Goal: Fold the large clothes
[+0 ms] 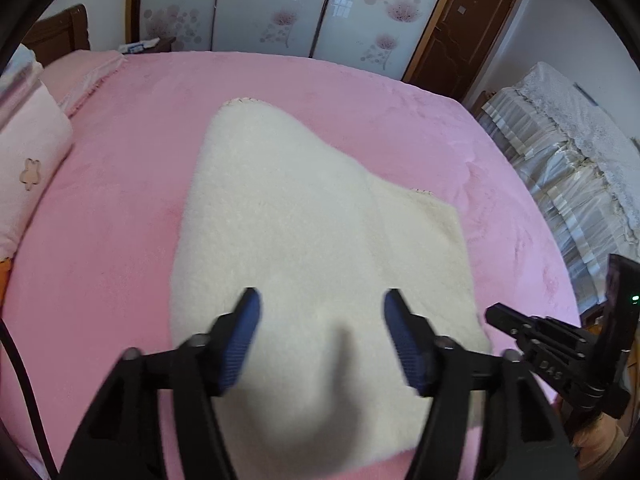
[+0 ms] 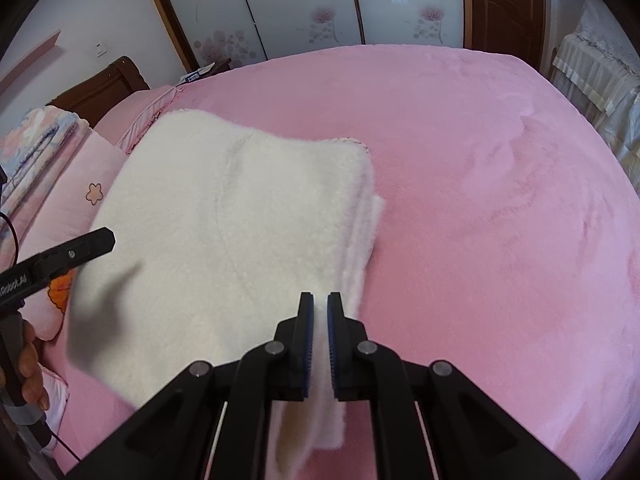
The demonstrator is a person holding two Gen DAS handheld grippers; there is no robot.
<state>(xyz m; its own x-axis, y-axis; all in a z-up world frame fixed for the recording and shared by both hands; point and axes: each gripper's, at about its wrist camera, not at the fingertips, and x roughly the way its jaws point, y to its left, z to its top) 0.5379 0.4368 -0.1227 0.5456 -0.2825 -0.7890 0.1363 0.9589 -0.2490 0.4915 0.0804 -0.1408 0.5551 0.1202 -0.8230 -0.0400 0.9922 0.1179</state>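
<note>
Two fingers [image 2: 308, 344] pinch fleecy cream garment [image 2: 224, 232] over plush pink bedspread [image 2: 480, 208].

1 fleece garment [image 1: 312, 216], 2 grippers [image 1: 320, 304], 1 bed [image 1: 120, 240]

Pink bed [image 2: 500, 200] open rightward, pillow [image 1: 28, 184] (left edge) blocking, wardrobe [image 1: 280, 8] beyond
</note>
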